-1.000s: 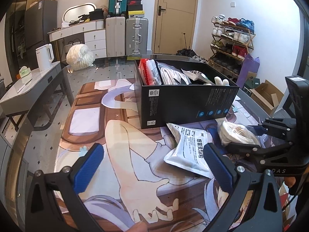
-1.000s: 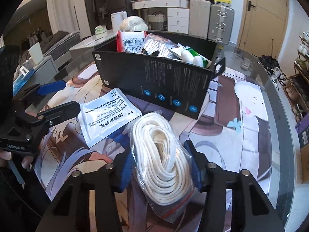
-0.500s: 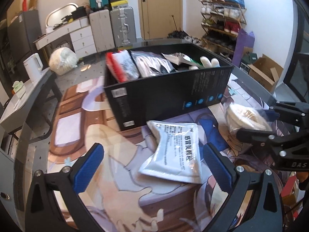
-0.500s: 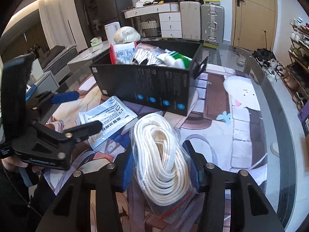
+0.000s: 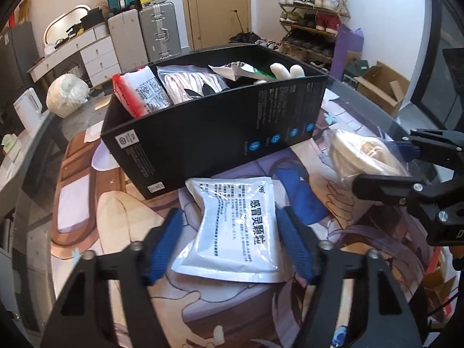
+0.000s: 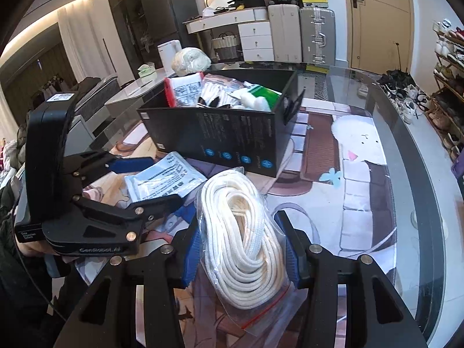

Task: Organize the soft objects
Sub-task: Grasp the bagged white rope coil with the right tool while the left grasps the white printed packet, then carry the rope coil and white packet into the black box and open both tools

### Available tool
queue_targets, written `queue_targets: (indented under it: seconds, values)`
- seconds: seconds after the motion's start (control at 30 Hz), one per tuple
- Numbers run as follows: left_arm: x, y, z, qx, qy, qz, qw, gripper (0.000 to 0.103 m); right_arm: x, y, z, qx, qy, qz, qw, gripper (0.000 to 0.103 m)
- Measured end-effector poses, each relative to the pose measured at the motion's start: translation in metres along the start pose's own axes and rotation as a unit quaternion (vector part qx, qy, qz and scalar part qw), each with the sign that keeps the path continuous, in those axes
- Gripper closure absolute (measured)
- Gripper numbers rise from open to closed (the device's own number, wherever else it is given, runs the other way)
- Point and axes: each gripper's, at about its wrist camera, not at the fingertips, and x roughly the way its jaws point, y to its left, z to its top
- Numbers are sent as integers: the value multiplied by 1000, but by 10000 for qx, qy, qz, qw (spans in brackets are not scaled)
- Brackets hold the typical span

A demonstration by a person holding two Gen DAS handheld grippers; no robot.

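The left tool [image 5: 232,240] is closing around the white sachet [image 5: 236,226], which lies flat on the tabletop [image 5: 362,284] just before the black box [image 5: 217,133], its pads not yet pressing. The right tool [image 6: 240,249] grips the bagged white rope [image 6: 246,232] beside it.

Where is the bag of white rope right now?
The bag of white rope sits between the right gripper pads, just in front of the black box, right of the white packet.
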Motion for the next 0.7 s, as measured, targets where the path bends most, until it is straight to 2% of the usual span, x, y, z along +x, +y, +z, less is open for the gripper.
queue_targets:
  seconds: [0.13,0.3,0.5,0.7]
  values:
    - [-2,-3,-1,100,-47,-121,9999,55,0,5,1,-68,-10,57,10000,55]
    - [-6,-5,-1,162,-91,-110,9998,65,-3,9,1,-127,-43,47,9999,55]
    - [-9,-5,-2,140,-153,-78,9998,70,-6,11,2,-140,-84,27,9999,55]
    - [-21,-5,-2,119,-342,-142,9992,70,-10,12,4,-165,-152,23,9997,55]
